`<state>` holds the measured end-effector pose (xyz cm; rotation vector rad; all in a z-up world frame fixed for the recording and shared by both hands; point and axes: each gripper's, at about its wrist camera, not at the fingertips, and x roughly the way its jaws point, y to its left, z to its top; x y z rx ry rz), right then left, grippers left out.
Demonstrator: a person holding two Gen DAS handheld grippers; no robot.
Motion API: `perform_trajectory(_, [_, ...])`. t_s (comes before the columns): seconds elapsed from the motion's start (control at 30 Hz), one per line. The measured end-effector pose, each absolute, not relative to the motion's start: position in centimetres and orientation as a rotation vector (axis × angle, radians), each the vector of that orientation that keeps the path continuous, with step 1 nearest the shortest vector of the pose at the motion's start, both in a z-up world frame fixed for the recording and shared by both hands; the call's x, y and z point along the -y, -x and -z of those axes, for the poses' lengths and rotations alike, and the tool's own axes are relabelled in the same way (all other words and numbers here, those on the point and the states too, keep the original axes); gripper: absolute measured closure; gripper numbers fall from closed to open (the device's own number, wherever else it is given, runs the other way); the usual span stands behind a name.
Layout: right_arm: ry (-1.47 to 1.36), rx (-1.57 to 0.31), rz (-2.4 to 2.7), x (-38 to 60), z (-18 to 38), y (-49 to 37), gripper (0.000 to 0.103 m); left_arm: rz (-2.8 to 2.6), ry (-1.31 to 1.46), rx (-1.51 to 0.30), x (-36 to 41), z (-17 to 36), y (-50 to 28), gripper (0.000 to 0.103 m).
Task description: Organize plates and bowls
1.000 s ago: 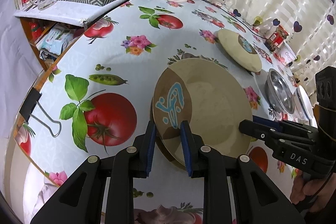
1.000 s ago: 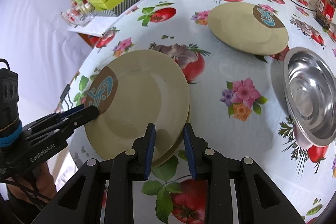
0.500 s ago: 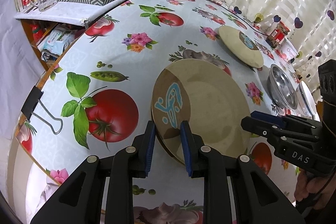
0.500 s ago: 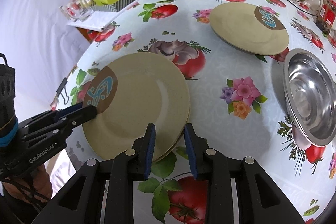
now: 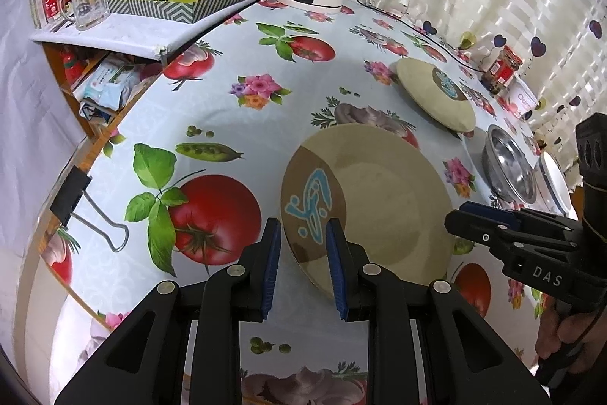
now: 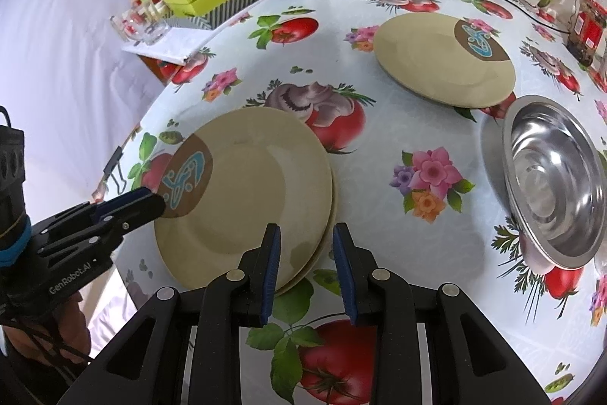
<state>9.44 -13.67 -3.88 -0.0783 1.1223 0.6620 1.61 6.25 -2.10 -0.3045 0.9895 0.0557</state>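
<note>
Item: stacked beige plates [image 6: 246, 185], two at least, on the fruit-print tabletop [image 6: 379, 185], directly ahead of both claws. Left claw [image 5: 303, 264]: jaws parted a little, the plate rim with its brown-and-blue emblem sitting between the blue pads; whether the pads touch the rim cannot be told, and nothing appears lifted. Right claw [image 6: 307, 268]: jaws likewise parted, straddling the opposite edge of the stack, gripping nothing that can be seen. Item: single beige plate [image 6: 444, 59], same emblem, well beyond the right claw, ahead and to its right. Item: steel bowl [image 6: 554, 185], to the right of the right claw, with a second dish partly hidden beneath it. Item: white bowl [image 5: 555, 185], far right of the left claw, just past the steel one. Step in hand, by judgement: the stack looks set down and squared between the two claws. Next move likely calls for backing clear of the rims, then reaching ahead-right for the lone plate to add it.
</note>
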Motion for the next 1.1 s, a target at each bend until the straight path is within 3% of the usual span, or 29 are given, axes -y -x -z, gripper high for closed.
perform_trajectory(1.1, [0.004,-1.022,-0.667,17.3,0.0,-9.1,0.072,-0.033,0.237,-0.936,-3.0,-1.5,-3.1,0.079])
